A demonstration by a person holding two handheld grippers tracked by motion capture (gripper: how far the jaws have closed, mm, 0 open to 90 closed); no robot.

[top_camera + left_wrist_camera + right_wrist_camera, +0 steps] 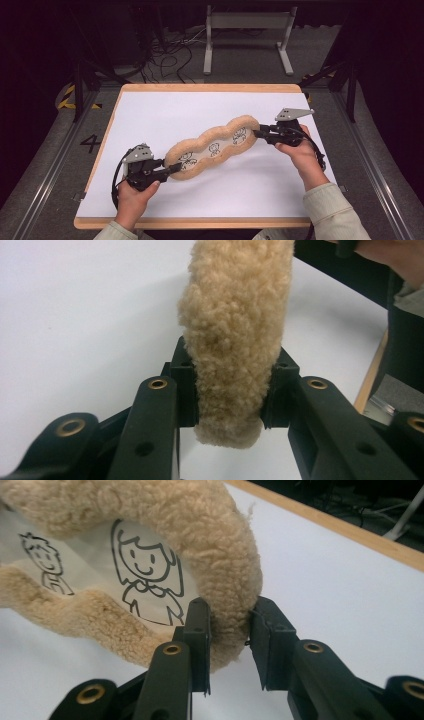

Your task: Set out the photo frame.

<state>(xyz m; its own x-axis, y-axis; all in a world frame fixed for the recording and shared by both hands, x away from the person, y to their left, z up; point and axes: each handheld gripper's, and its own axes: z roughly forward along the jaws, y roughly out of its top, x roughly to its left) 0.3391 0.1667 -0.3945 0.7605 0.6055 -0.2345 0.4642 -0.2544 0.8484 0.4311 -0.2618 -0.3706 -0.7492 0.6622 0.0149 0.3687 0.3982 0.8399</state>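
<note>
Hands are coming in over the near edge of the worktop (pixel 150 107), each holding a gripper. Nearest, toward the near left corner, the left gripper (pixel 172 170) is clamping its jaws on the lower end of a long fleecy cushion (pixel 212 147); in its own view the fleece is bulging between the jaws and hiding what is lying beyond. Farther, toward the right edge, the right gripper (pixel 256 132) is pinching the cushion's other end. Three line-drawn figures (pixel 214 149) are showing on the pale middle panel; the right gripper view is cutting off all but two.
</note>
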